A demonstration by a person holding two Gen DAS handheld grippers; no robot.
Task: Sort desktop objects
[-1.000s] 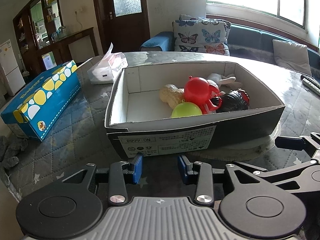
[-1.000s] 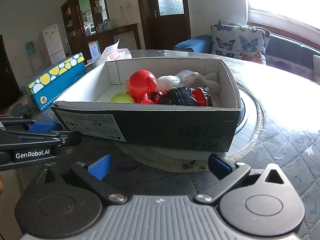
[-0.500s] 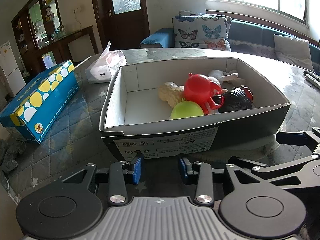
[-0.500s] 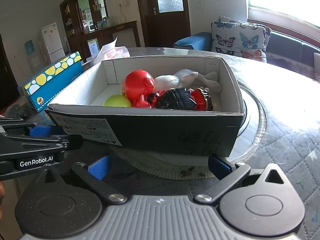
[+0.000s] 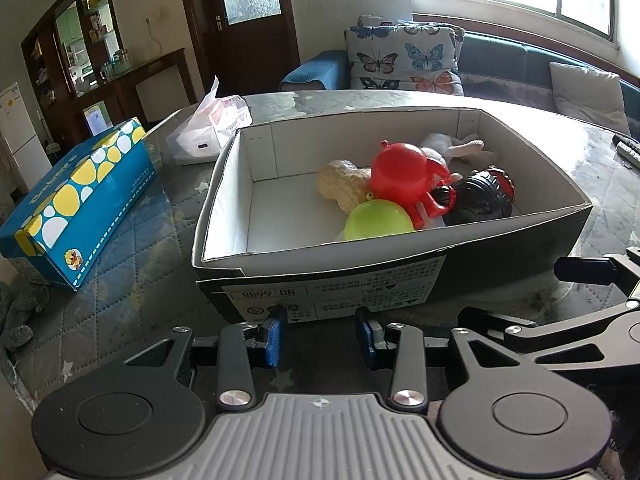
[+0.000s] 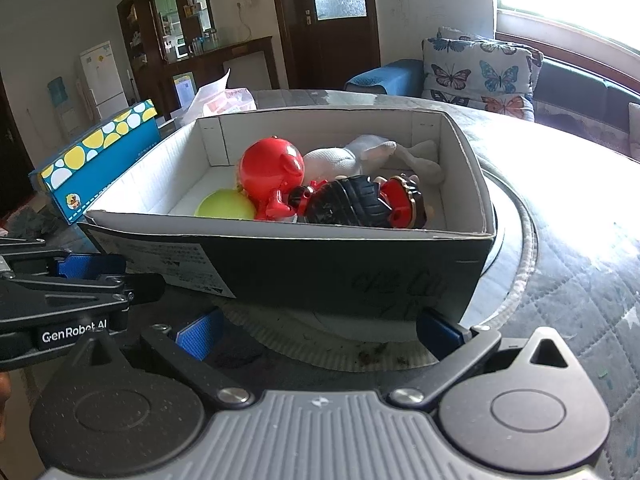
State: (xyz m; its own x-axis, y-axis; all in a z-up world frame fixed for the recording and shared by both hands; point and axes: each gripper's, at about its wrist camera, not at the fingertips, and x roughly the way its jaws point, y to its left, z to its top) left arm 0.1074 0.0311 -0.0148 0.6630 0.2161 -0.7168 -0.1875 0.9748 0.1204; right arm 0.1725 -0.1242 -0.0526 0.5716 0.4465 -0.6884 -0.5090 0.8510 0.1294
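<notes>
A black cardboard box with a white inside stands on the table; it also shows in the right wrist view. In it lie a red round toy, a green ball, a peanut-shaped toy, a black and red toy and a white plush. My left gripper is partly open and empty, just in front of the box's near wall. My right gripper is open wide and empty, in front of the box's near corner.
A blue tissue box with yellow and white dots lies left of the cardboard box. A white plastic bag sits behind it. A remote control lies at the far right. The box rests on a round turntable.
Both grippers have drawn a little closer to the box and risen slightly. Neither has opened or shut.
</notes>
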